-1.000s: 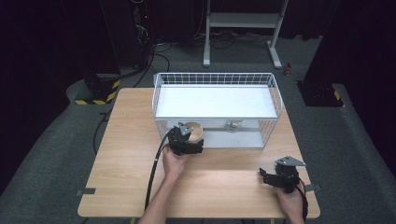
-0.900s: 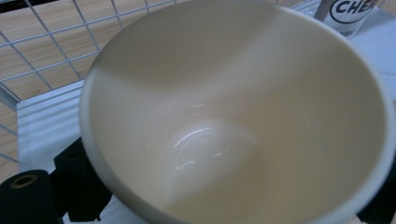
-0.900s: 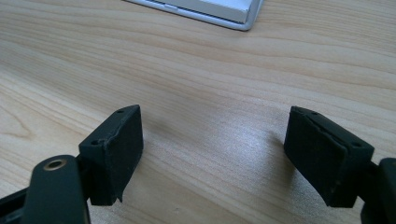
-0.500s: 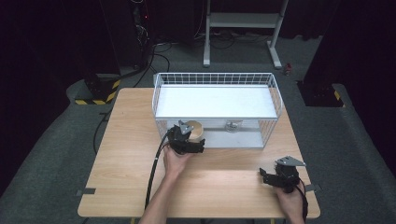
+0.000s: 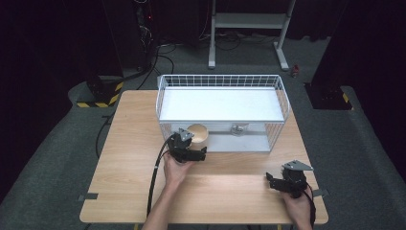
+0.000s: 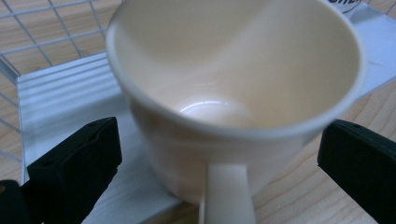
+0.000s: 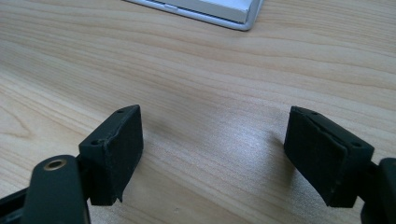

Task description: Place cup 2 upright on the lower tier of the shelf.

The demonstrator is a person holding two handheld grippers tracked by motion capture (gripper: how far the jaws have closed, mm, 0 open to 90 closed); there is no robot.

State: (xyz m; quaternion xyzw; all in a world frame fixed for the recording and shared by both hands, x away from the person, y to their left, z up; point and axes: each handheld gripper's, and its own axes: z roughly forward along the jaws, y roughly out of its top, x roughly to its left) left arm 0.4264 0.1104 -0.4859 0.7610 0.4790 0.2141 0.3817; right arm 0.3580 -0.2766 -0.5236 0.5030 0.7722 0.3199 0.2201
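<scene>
A cream cup with a handle facing me stands at the front lip of the white wire basket, seen in the high view as the cup. My left gripper has just been opening. Its black pads now stand on either side of the cup, with a gap to its wall. From above, the left gripper sits right in front of the cup. My right gripper is open over bare wood, and in the high view the right gripper is near the table's front right corner.
The basket's white floor panel lies under the cup's far side. A small object with black print sits at the basket's front, right of the cup. The wooden table has free room to the left and in front. Cables trail from both grippers.
The left gripper's jaws look spread slightly wider beside the cup, and the cup stays where it was. The right hand has kept still.
</scene>
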